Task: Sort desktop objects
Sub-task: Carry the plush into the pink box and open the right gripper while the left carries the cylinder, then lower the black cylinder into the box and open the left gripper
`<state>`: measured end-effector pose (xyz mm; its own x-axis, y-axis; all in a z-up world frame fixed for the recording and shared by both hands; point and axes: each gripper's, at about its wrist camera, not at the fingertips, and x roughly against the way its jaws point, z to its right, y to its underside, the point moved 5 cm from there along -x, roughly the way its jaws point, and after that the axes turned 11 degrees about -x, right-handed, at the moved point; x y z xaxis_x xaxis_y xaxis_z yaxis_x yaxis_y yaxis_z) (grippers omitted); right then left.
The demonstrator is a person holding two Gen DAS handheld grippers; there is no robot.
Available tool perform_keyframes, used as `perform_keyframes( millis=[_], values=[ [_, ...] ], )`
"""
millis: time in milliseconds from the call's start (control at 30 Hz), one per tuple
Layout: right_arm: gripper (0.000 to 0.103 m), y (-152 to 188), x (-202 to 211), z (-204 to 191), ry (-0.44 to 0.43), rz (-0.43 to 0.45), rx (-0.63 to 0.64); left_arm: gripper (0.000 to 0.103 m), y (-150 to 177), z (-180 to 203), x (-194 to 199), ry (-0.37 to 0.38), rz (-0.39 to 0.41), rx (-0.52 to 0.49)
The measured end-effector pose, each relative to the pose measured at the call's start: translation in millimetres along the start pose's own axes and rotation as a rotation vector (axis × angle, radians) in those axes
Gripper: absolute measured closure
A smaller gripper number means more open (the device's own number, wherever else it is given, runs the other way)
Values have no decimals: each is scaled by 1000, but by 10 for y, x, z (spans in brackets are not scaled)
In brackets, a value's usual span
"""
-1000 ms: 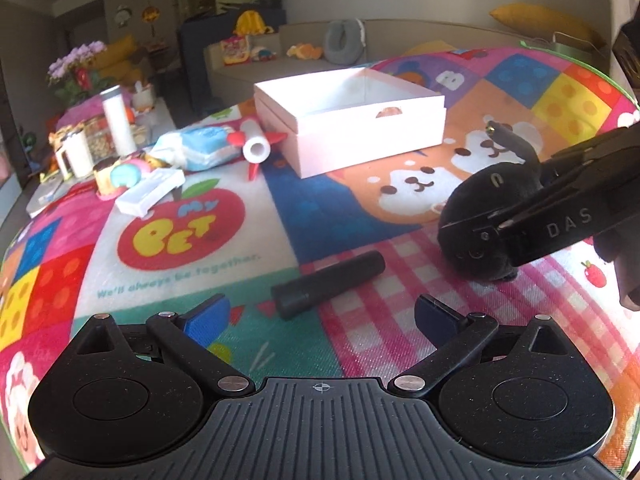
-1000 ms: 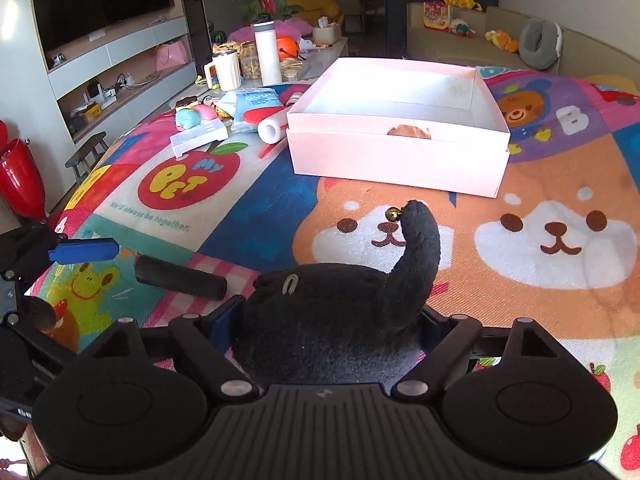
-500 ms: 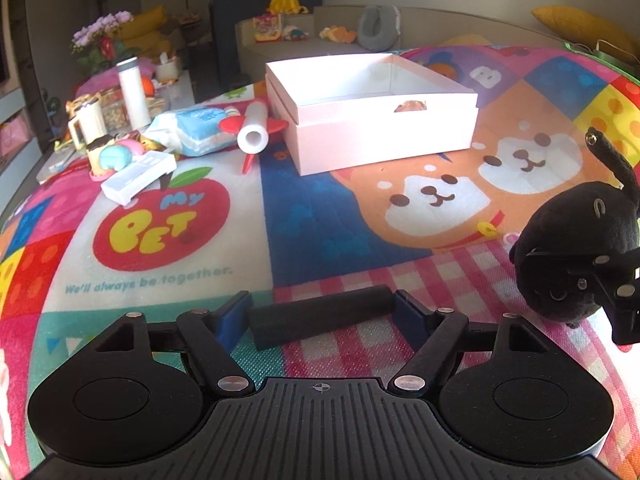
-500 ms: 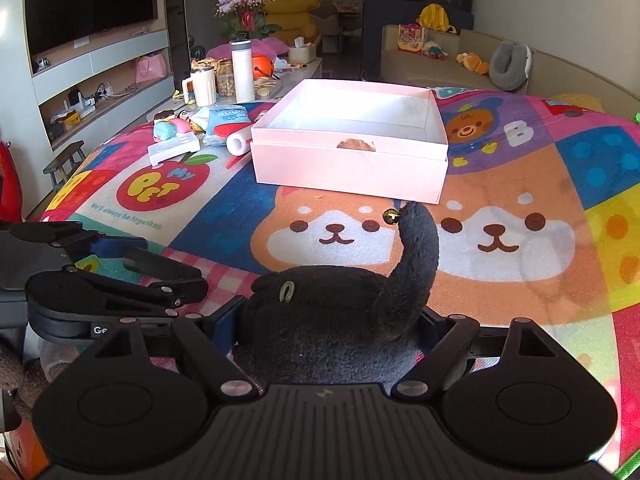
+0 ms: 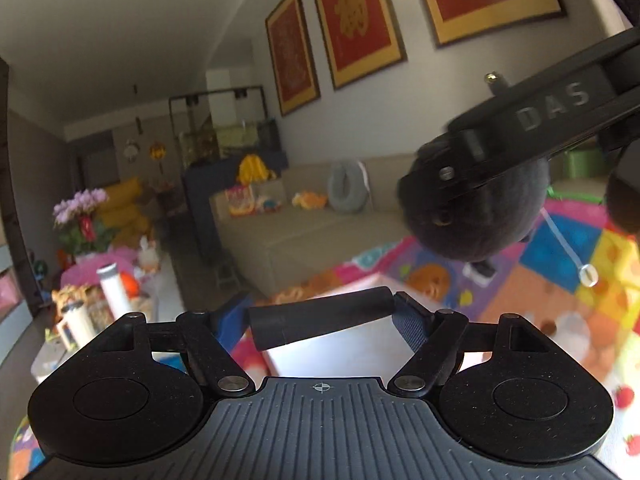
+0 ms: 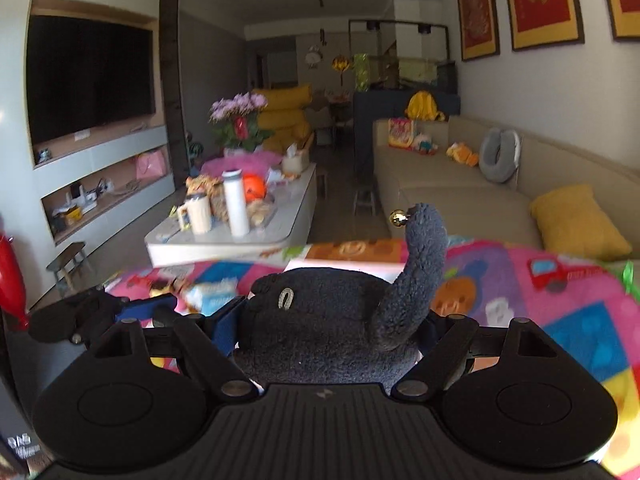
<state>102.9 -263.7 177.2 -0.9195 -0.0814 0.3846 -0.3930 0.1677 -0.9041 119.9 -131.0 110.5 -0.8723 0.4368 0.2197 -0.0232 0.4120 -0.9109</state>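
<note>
Lying crosswise between fingers (image 5: 412, 326): cylinder (image 5: 320, 321)

Black fuzzy plush toy (image 6: 332, 320) with gold bell. Matte black cylindrical tube (image 5: 320, 322). Blue finger pads (image 5: 232, 320). Multicoloured cartoon-print play mat (image 6: 560, 304): pink, blue, orange, yellow squares.

- the cylinder (image 5: 322, 322) is lying crosswise between the fingers of the left hand-held gripper (image 5: 324, 320), raised above the box (image 5: 340, 354).
- the plush toy (image 6: 340, 328) is sitting between the fingers of the right hand-held gripper (image 6: 332, 330), its tail (image 6: 416, 280) standing upright at the right.
- in the left wrist view, the plush toy is hanging to the upper right of the cylinder, above the play mat (image 5: 560, 264).
- the sofa (image 6: 460, 200) is standing behind the mat, and the tabletop (image 6: 248, 236) is lying to its left.
</note>
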Motion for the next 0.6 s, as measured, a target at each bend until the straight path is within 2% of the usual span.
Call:
perform_keyframes(
  millis=[33, 67, 133, 233, 333, 433, 533, 600],
  values=[
    [15, -102, -127, -33, 5, 25, 21, 3, -48, -20, -176, 5, -1, 1],
    [6, -175, -261, -58, 25, 34, 46, 3, -57, -33, -309, 18, -25, -2],
    [3, -241, -442, -44, 78, 52, 49, 3, 26, -87, -434, 29, -86, 3],
    [3, -161, -487, 42, 64, 47, 22, 2, 308, -218, -278, 24, -122, 39],
    [3, -6, -494, 132, 90, 51, 22, 1, 743, -324, -22, 7, -197, 58],
    [3, 126, -574, 212, 125, 10, -10, 1, 1145, -364, 144, -18, -285, 49],
    [3, 265, -663, 202, 149, -36, -56, 1, 1477, -522, 220, -86, -373, 58],
    [7, 403, -713, 90, 138, -65, -55, 1, 1670, -697, 304, -128, -411, 108]
  ],
)
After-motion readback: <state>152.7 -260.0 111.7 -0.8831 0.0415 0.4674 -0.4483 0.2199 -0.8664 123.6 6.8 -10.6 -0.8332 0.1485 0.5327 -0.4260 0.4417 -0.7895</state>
